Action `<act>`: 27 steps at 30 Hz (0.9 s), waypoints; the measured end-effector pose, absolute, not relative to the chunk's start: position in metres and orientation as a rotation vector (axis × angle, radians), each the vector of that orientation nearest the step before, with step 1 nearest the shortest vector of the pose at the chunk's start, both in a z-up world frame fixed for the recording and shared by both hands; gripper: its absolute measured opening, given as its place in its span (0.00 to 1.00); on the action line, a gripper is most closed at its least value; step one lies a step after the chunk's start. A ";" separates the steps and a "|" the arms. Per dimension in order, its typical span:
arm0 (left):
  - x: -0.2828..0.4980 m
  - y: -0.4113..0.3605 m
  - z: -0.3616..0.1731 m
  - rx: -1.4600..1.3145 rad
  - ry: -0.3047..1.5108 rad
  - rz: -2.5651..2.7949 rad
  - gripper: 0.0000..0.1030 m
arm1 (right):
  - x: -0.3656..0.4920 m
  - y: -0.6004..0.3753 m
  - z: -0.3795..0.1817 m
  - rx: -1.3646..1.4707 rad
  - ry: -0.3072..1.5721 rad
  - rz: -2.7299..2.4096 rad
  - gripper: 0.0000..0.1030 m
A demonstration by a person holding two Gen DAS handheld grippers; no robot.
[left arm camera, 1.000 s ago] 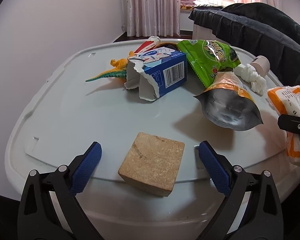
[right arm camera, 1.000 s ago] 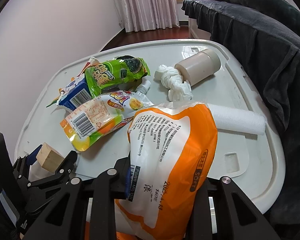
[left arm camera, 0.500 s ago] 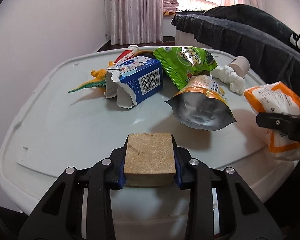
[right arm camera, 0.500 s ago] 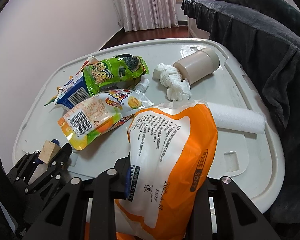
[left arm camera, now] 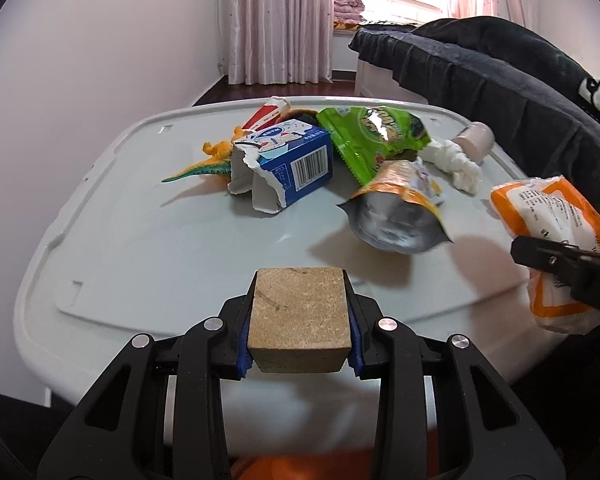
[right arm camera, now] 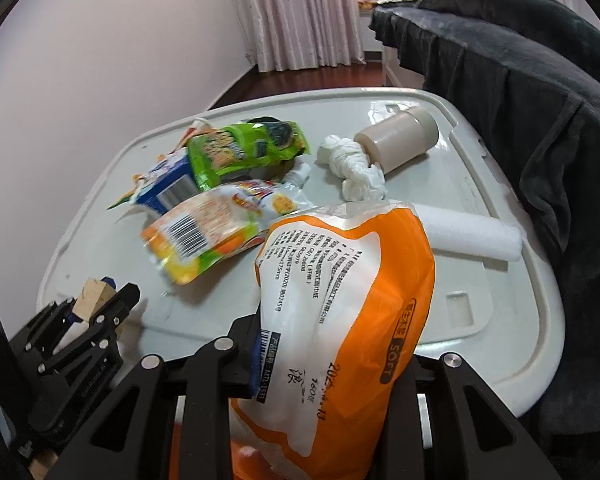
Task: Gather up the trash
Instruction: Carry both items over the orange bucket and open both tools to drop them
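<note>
Right now both grippers are full. The left gripper (left arm camera: 299,338) is squeezed tight on a tan block (left arm camera: 299,320), with a blue pad pressed on each side, and it holds the block up just past the near edge of the white table (left arm camera: 148,248). The right gripper (right arm camera: 332,360) is pinched on a soft orange and white bag (right arm camera: 340,308), which sticks up tall between its fingers.

More trash sits on the table: a torn blue carton (left arm camera: 288,164), a green snack bag (left arm camera: 374,136), a shiny pouch (left arm camera: 400,216), a knotted white tissue (right arm camera: 352,168), a tan cup (right arm camera: 396,140) on its side and a white foam roll (right arm camera: 472,232). A toy dinosaur (left arm camera: 208,162) lies by the carton.

I think the bag could slip, because it is squishy and top-heavy. The block looks safe, but it could drop to the floor if the pads let go early. I see no bin, so I cannot tell where these go.
</note>
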State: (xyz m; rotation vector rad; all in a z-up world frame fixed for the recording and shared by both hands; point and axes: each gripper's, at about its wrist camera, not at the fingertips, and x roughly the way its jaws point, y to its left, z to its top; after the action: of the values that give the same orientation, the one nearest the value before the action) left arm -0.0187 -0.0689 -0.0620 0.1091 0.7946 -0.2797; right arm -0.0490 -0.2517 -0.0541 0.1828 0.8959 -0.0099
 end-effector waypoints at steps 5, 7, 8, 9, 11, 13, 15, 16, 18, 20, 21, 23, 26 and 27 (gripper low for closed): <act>-0.048 -0.057 -0.043 0.091 0.803 -0.323 0.33 | -0.086 -0.234 -0.051 0.145 0.864 0.041 0.27; -0.059 -0.051 -0.041 0.081 0.830 -0.328 0.33 | -0.101 -0.228 -0.051 0.149 0.868 0.066 0.27; -0.066 -0.048 -0.040 0.079 0.844 -0.328 0.33 | -0.107 -0.226 -0.051 0.154 0.871 0.078 0.27; -0.073 -0.044 -0.040 0.079 0.856 -0.328 0.33 | -0.112 -0.223 -0.050 0.156 0.874 0.090 0.27; -0.089 -0.035 -0.040 0.087 0.898 -0.334 0.33 | -0.129 -0.212 -0.048 0.143 0.885 0.123 0.27; -0.103 -0.025 -0.038 0.093 0.920 -0.337 0.33 | -0.143 -0.200 -0.047 0.117 0.901 0.162 0.27; -0.118 -0.013 -0.033 0.112 0.925 -0.329 0.33 | -0.156 -0.190 -0.046 0.098 0.918 0.199 0.27; -0.123 -0.009 -0.032 0.121 0.924 -0.323 0.33 | -0.162 -0.187 -0.046 0.095 0.926 0.215 0.27; -0.132 -0.001 -0.027 0.133 0.925 -0.312 0.33 | -0.172 -0.183 -0.046 0.105 0.941 0.239 0.27; -0.139 0.007 -0.022 0.127 0.916 -0.292 0.33 | -0.177 -0.181 -0.046 0.108 0.947 0.237 0.27; -0.140 0.010 -0.020 0.122 0.915 -0.284 0.33 | -0.178 -0.182 -0.047 0.109 0.949 0.238 0.27; -0.141 0.011 -0.020 0.118 0.916 -0.277 0.33 | -0.176 -0.181 -0.050 0.113 0.968 0.243 0.27; -0.140 0.009 -0.023 0.129 0.921 -0.272 0.33 | -0.172 -0.179 -0.058 0.115 1.006 0.263 0.27; -0.140 0.008 -0.023 0.131 0.925 -0.272 0.33 | -0.172 -0.178 -0.061 0.113 1.015 0.268 0.27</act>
State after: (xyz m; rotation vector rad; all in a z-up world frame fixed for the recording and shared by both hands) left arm -0.1403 0.0078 -0.0233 0.1312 0.9247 -0.2721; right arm -0.1721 -0.1776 -0.0606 0.1130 1.0150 0.2679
